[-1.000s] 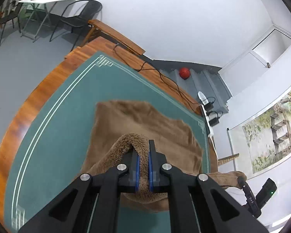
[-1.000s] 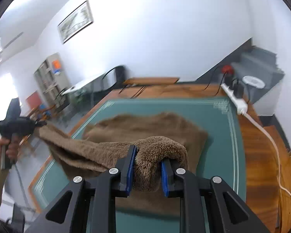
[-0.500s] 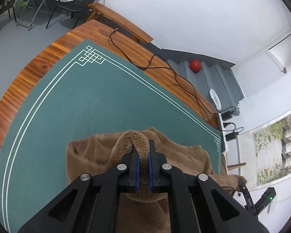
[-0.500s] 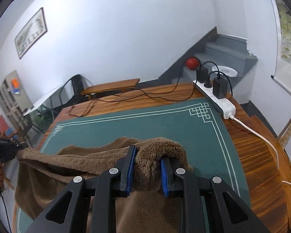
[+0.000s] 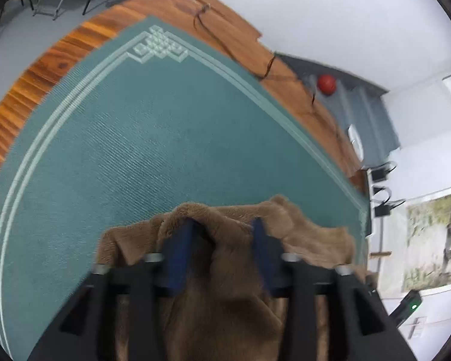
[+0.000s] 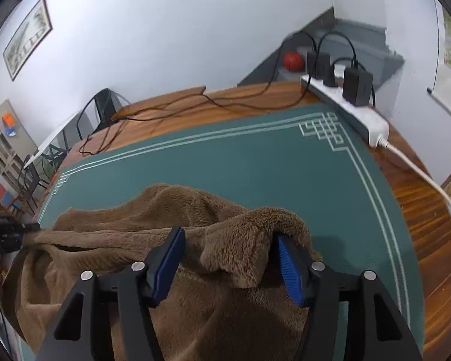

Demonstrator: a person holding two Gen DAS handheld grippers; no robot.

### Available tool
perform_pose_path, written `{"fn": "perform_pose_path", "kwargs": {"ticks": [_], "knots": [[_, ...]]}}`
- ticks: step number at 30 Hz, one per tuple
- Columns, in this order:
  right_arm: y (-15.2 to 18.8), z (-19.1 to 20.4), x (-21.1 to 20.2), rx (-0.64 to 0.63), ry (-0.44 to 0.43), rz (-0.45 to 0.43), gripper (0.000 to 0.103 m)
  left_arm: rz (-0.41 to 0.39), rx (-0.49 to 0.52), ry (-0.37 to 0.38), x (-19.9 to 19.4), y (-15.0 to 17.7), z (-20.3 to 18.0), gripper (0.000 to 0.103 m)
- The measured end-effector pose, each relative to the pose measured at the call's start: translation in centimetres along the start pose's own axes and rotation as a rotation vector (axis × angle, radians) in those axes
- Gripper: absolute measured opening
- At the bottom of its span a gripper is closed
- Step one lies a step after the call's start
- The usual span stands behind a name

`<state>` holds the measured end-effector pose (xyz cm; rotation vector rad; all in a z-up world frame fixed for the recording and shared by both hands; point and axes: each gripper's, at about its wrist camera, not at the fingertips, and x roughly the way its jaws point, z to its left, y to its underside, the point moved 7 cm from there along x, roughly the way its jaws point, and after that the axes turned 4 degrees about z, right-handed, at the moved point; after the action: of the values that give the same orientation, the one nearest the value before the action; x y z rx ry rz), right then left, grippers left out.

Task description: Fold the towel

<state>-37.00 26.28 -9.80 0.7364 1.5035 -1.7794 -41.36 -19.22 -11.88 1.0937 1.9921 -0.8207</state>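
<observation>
Progress, we judge, is one fold laid: towel (image 6: 171, 234) lies doubled on the desk mat (image 6: 255, 162), left hand-held gripper (image 5: 222, 234) and right hand-held gripper (image 6: 230, 240) both spread open over it, further folds remaining.

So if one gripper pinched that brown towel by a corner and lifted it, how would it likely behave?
Probably floppy: the brown towel sags and bunches in soft folds between the open jaws of the right gripper. Its thick pile suggests it grips rather than slips. It looks bulky but likely light; on the green mat, a push would probably wrinkle it, not slide it.
</observation>
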Motion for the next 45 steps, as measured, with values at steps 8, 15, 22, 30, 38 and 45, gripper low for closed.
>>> {"fn": "perform_pose_path", "kwargs": {"ticks": [8, 15, 22, 30, 38, 45], "knots": [[-1.0, 1.0, -3.6, -0.048, 0.032, -0.098, 0.079, -0.044, 0.071, 0.107, -4.1, 1.2, -1.6, 0.080], [0.2, 4.8, -2.4, -0.211, 0.009, -0.013, 0.079, 0.066, 0.505, -0.145, 0.9, 6.5, -6.5, 0.080], [1.4, 2.5, 1.4, -0.197, 0.086, 0.144, 0.079, 0.076, 0.561, -0.414, 5.4, 3.3, -4.4, 0.080], [-1.1, -0.2, 5.5, -0.174, 0.206, 0.166, 0.079, -0.009, 0.404, -0.464, 6.9, -2.0, -3.4, 0.081], [-0.9, -1.7, 5.5, -0.135, 0.249, 0.155, 0.079, 0.006, 0.341, -0.349, 6.1, -1.9, -2.4, 0.082], [-1.8, 2.2, 2.3, -0.153, 0.110, 0.063, 0.081, 0.002, 0.434, -0.286, 4.6, 0.2, -4.3, 0.082]]}}
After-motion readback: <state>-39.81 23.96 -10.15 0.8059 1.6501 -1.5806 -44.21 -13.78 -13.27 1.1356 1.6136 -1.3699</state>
